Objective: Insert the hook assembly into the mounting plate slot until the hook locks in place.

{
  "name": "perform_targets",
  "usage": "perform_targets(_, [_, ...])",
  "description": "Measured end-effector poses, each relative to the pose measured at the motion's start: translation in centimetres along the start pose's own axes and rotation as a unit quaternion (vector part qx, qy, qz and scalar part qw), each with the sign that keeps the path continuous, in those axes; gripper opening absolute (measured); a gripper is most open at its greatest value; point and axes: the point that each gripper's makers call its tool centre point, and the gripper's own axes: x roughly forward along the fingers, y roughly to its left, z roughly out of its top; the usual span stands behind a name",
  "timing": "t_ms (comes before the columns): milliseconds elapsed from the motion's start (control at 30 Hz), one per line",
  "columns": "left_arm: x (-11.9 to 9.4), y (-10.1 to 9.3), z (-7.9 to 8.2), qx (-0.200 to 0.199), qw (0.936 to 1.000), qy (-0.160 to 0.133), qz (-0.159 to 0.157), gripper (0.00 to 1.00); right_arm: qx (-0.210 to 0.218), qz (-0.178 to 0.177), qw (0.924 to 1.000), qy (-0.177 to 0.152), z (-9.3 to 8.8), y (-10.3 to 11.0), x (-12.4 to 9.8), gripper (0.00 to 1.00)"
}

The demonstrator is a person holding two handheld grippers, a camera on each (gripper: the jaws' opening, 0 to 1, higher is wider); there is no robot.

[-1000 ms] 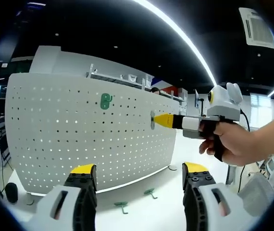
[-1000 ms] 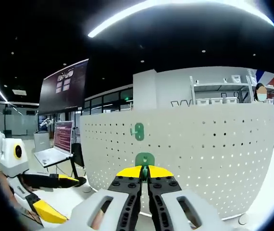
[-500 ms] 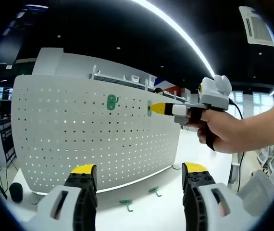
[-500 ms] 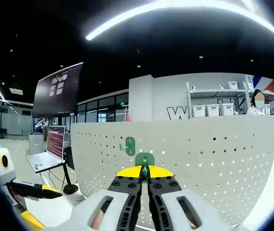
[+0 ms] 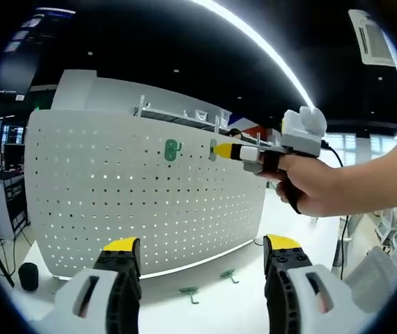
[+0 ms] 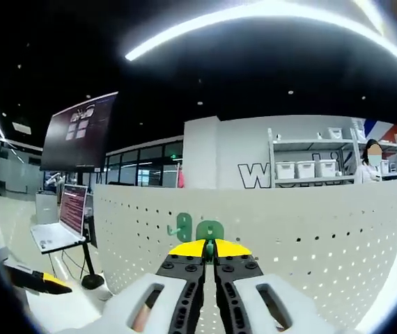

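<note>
The white perforated mounting plate (image 5: pixel 143 202) stands upright on the table, with one green hook (image 5: pixel 173 149) hanging in its top rows. A hand holds my right gripper (image 5: pixel 217 150) against the plate just right of that hook, shut on a second green hook (image 5: pixel 212 149). In the right gripper view this held hook (image 6: pixel 210 229) sticks out of the shut yellow tips of the right gripper (image 6: pixel 209 248), close beside the hanging hook (image 6: pixel 182 224) on the plate (image 6: pixel 296 229). My left gripper (image 5: pixel 202 245) stands open and holds nothing, back from the plate.
Two spare green hooks (image 5: pixel 190 293) (image 5: pixel 228 275) lie on the white table in front of the plate's foot. A laptop (image 6: pixel 56 226) sits on a stand to the left. Shelves with bins (image 6: pixel 310 167) and a person (image 6: pixel 374 152) are behind the plate.
The right gripper has carried its hook up and to the left along the plate, ending close beside the hanging hook. The left gripper stays open and low.
</note>
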Motion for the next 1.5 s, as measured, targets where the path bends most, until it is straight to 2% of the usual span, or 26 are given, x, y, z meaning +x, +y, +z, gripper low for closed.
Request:
perform_targets(400, [-0.7, 0.4, -0.1, 0.001, 1.0000, 0.004, 0.008, 0.73, -0.006, -0.019, 0.9997, -0.011, 0.7, -1.4, 1.1, 0.01])
perform_targets(767, [-1.2, 0.9, 0.0, -0.003, 0.9998, 0.001, 0.021, 0.73, -0.015, -0.027, 0.9994, -0.015, 0.8, -1.6, 2.6, 0.01])
perform_targets(1000, [-1.4, 1.2, 0.1, -0.004, 0.9996, 0.000, 0.027, 0.73, -0.022, -0.026, 0.9993, -0.014, 0.6, -1.1, 3.5, 0.01])
perform_targets(1100, [-1.5, 1.2, 0.0, -0.006, 0.9996, 0.002, 0.026, 0.72, -0.007, -0.030, 0.9995, -0.009, 0.3, -1.4, 3.5, 0.01])
perform_targets(1500, [-1.8, 1.9, -0.4, -0.009, 0.9992, 0.010, 0.038, 0.72, -0.008, -0.027, 0.9996, -0.006, -0.4, -1.4, 4.5, 0.01])
